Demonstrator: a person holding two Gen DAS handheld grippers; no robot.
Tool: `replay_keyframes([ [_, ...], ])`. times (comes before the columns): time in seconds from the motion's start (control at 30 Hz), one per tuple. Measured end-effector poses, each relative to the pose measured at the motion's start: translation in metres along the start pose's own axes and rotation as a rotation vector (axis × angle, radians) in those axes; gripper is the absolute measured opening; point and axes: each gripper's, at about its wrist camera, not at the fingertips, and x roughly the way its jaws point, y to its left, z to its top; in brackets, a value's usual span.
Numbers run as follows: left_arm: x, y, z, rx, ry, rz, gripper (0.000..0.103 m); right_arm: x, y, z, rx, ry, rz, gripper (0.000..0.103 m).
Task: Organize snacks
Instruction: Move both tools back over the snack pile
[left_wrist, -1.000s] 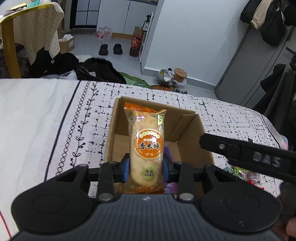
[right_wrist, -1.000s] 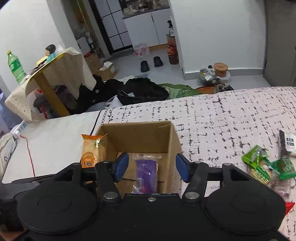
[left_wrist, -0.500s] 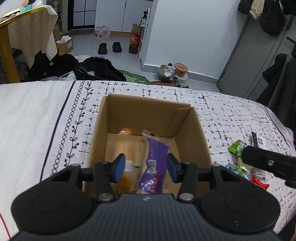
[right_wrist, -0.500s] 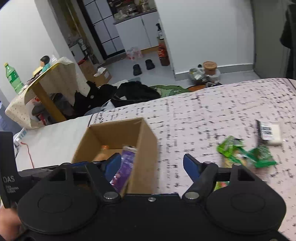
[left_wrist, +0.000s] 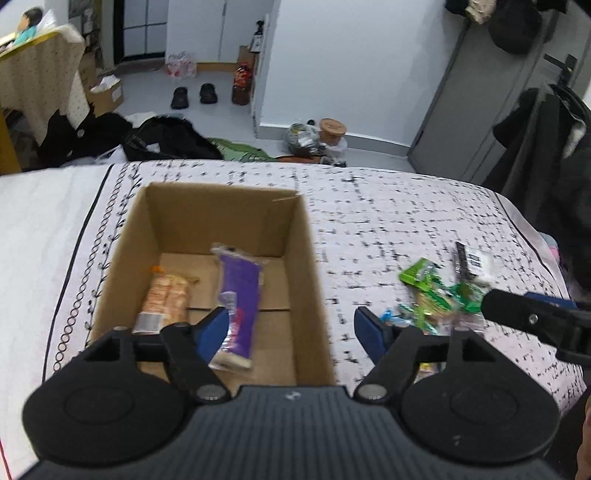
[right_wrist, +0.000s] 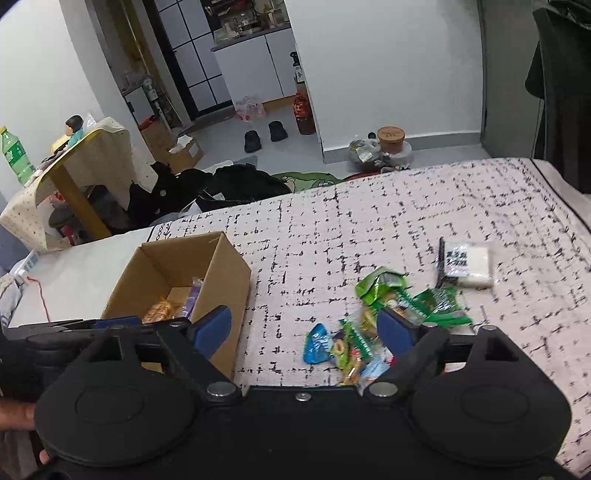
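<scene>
While both jaws have just been opening, left gripper (left_wrist: 291, 325) empty, right gripper (right_wrist: 304, 328) empty (wide apart), corrugated cardboard box (left_wrist: 306, 251) at 10 o'clock, glossy crinkled snack wrappers (right_wrist: 388, 306) at 1 o'clock.

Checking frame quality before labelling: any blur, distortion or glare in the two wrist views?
Left wrist: motion blur smears the loose snack pile and bedspread print; cardboard box and purple packet stay fairly sharp; fisheye bends the door frame. Right wrist: the snack pile and white packet are slightly soft; walls curve strongly at the edges. Even indoor light, no glare in either.
</scene>
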Motion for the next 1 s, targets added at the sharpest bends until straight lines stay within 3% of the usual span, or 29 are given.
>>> replay_keyframes([
  [0.37,-0.004,-0.040,-0.002,0.050,-0.005,0.015,0.083,-0.030,-0.028,0.005,-0.013,-0.031,-0.032,0.098],
  [0.7,-0.016,-0.063,-0.006,0.164,-0.010,-0.062,0.092,-0.056,-0.066,-0.008,-0.012,-0.023,-0.078,0.100],
  [1.0,-0.026,-0.074,-0.016,0.206,-0.018,-0.101,0.098,-0.070,-0.095,-0.026,0.043,-0.010,-0.097,0.100],
])
